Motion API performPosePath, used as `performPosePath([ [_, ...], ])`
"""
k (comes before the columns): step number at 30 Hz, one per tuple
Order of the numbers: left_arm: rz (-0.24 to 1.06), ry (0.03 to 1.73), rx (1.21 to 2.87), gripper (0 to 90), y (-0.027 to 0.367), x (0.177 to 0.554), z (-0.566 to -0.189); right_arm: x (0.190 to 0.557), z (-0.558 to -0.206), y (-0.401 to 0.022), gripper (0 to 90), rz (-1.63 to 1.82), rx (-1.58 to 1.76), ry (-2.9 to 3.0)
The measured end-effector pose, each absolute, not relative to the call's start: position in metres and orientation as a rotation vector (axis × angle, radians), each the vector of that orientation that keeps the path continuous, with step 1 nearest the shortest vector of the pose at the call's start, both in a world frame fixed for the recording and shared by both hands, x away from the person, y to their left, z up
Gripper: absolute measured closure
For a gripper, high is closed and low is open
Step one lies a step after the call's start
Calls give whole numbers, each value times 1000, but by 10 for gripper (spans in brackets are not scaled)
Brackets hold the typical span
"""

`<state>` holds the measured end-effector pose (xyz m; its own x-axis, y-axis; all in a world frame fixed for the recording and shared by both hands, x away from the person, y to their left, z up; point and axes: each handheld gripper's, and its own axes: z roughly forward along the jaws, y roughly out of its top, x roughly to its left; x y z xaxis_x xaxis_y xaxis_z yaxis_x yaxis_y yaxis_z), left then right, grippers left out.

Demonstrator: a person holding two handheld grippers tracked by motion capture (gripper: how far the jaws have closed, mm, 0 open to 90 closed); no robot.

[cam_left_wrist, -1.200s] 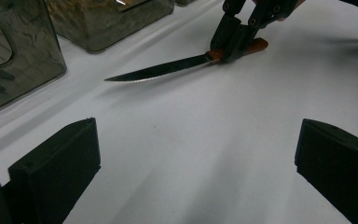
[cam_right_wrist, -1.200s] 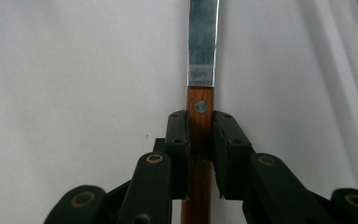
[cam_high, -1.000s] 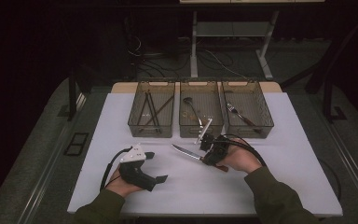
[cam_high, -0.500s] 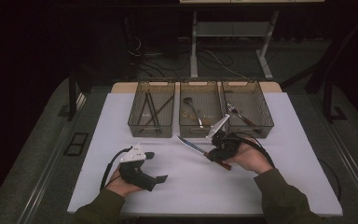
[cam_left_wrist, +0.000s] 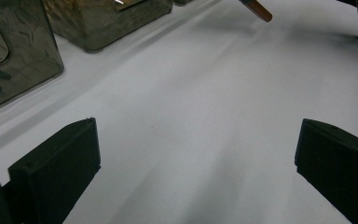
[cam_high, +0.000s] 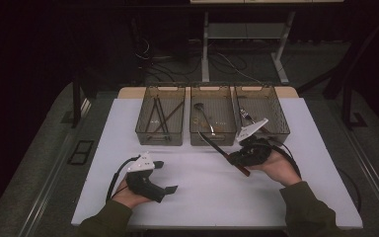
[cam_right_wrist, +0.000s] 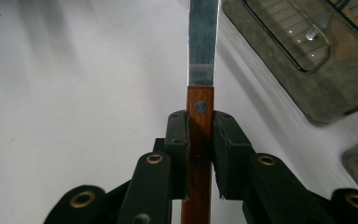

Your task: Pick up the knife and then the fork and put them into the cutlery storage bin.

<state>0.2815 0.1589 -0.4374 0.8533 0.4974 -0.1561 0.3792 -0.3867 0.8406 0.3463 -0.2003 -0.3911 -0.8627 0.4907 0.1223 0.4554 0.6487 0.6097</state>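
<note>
Since a second ago the right gripper [cam_high: 238, 157] has carried the knife [cam_high: 222, 151] rightward across the counter [cam_high: 202, 197] and a little nearer the trays, while the left gripper [cam_high: 164, 177] has stayed put.

Nearest the person, the left gripper rests low on the white, matte counter, its blocky black fingers [cam_left_wrist: 56, 165] spread wide with nothing between them. Farther out, the right gripper's fingers [cam_right_wrist: 177, 140] are clenched on the knife's reddish wooden handle [cam_right_wrist: 200, 140], just behind a round rivet; the flat steel blade [cam_right_wrist: 203, 37] points toward the middle tray [cam_high: 212, 118].

That handle looks smooth and narrow, held near one end, so the knife could pivot or slide in the fingers if swung quickly. A low approach could catch the blade tip on the tray's hard rim.

Farthest away stand three smoky, translucent rectangular trays: thin rods, possibly chopsticks, in the left tray [cam_high: 160, 116], a spoon [cam_high: 203, 116] in the middle, something metal in the right tray [cam_high: 262, 113].
</note>
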Motion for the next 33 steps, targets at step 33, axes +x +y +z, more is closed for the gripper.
performPosePath([
  [33,139,631,2031,0,158,281,-437,350,-360,-275,773,1303,974,2464],
])
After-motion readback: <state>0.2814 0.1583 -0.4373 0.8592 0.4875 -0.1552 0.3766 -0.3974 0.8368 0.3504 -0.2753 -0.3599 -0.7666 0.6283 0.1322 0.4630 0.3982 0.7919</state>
